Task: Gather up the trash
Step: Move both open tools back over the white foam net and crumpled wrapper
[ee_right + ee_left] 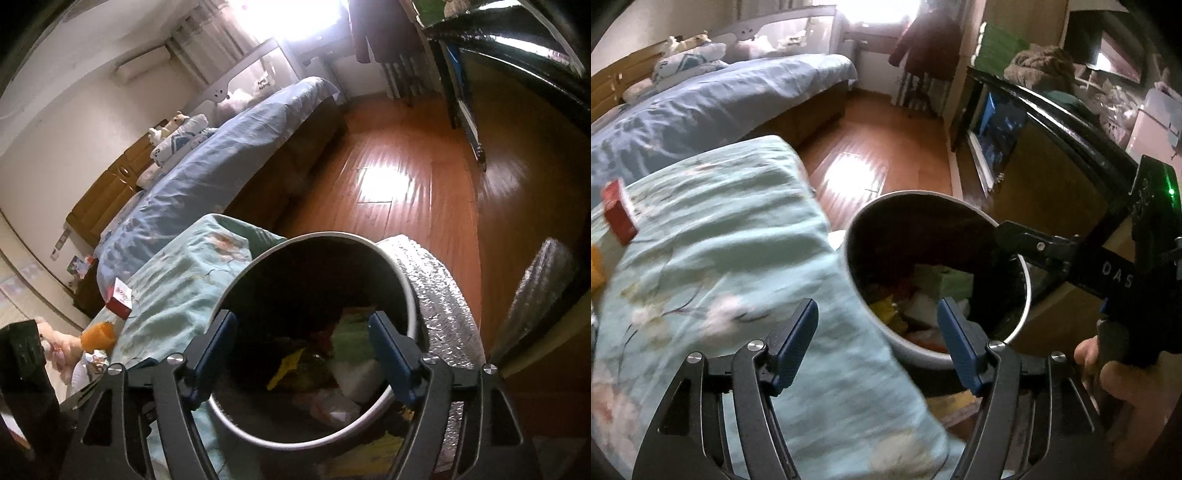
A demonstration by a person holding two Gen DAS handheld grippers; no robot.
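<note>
The bin (404, 284) has a white rim and a dark inside, holding yellow, green, red and white scraps. Beside it lies a pale green cloth (713, 229) with a faint flower print, carrying a red box (618, 216). The bed (207, 173) is blue, the floor (406, 177) reddish-brown wood.

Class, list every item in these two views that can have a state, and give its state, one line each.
Trash bin: upright, lidless, partly filled with wrappers and paper.
Left gripper: jaws open, nothing between them.
Right gripper: jaws open, empty, above the bin's mouth.
Red box: closed, lying on the floral cover.
Orange item: resting at the cover's edge; too blurred to identify.
Bed: made, blue cover spread.
</note>
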